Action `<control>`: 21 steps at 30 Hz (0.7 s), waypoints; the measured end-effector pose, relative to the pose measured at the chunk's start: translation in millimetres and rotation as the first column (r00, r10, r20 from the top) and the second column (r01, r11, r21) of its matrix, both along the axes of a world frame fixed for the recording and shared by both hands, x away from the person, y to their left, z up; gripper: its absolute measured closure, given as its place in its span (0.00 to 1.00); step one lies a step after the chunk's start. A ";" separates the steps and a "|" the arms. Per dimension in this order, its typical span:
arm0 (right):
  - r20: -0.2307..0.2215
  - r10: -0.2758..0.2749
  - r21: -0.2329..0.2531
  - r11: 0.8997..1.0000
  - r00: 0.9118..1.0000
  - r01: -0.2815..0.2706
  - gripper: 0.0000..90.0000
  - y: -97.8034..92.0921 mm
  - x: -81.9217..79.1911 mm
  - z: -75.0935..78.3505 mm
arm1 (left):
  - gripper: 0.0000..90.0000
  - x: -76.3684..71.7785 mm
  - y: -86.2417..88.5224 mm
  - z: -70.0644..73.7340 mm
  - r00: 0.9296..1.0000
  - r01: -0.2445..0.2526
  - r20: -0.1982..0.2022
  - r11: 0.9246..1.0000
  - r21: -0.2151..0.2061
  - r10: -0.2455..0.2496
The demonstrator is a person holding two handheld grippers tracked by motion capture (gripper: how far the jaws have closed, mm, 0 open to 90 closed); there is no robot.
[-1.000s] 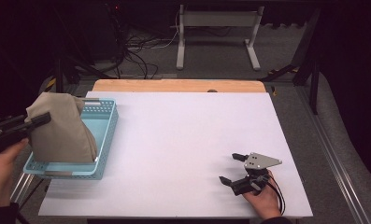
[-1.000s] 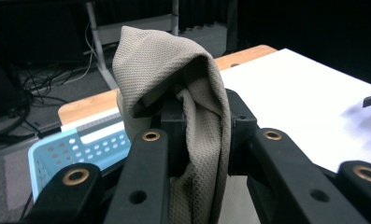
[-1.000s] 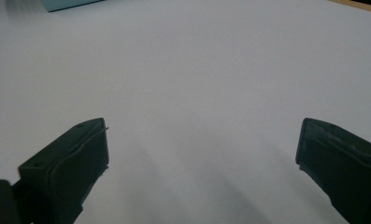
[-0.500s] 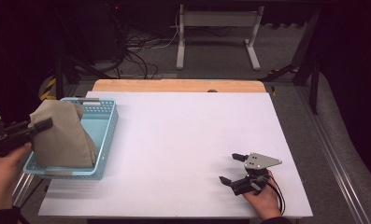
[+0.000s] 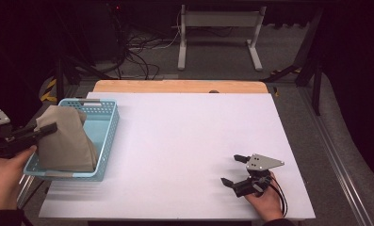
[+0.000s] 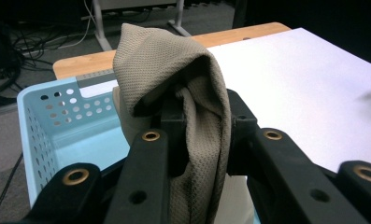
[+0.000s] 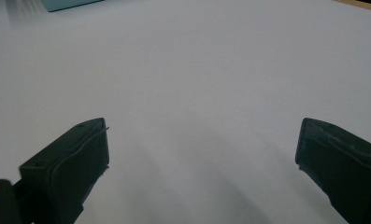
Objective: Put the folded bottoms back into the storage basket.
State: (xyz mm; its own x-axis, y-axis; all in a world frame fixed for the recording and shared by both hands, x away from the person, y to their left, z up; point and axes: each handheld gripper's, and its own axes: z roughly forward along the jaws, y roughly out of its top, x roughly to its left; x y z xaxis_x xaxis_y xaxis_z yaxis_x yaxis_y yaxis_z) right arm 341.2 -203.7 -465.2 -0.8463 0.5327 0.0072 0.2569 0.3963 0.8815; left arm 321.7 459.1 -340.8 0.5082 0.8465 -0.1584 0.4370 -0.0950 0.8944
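So the left gripper (image 5: pixel 45 129) is clamped on a fold of the tan cloth (image 5: pixel 64 141), pinching it near the top. The cloth hangs down from the jaws, long axis roughly vertical, its bottom bunched inside the blue basket (image 5: pixel 107 141) at the table's (image 5: pixel 184 141) left edge. The bare table lies to the right of the cloth, so my guess is it gets lifted out that way. The right gripper (image 5: pixel 235 169) sits near the front right corner, jaws wide apart, holding nothing, well apart from the cloth. The left is clearly the nearer one.
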 end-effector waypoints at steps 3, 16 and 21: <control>0.000 0.000 0.000 1.000 1.000 0.000 0.04 -0.1 0.0 0.0 | 0.83 5.2 1.6 -3.6 1.000 0.002 -0.013 1.000 0.000 -0.002; -0.002 0.001 -0.002 1.000 1.000 -0.001 0.04 0.5 0.0 -0.2 | 0.83 24.0 -3.1 -14.2 0.999 0.028 -0.038 0.999 0.015 -0.027; -0.001 0.002 -0.002 1.000 1.000 -0.002 0.04 0.5 -0.1 -0.2 | 0.83 40.0 -4.0 -21.7 0.997 0.034 -0.070 0.999 0.013 -0.033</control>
State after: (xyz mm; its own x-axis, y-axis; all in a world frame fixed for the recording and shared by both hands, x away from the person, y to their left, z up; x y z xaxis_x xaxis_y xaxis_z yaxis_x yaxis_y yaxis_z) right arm 341.1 -203.2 -465.3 -0.8473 0.5310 0.0070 0.2569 0.3983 0.8805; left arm 361.7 455.1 -362.4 0.5249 0.8315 -0.1821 0.4942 -0.1235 0.8605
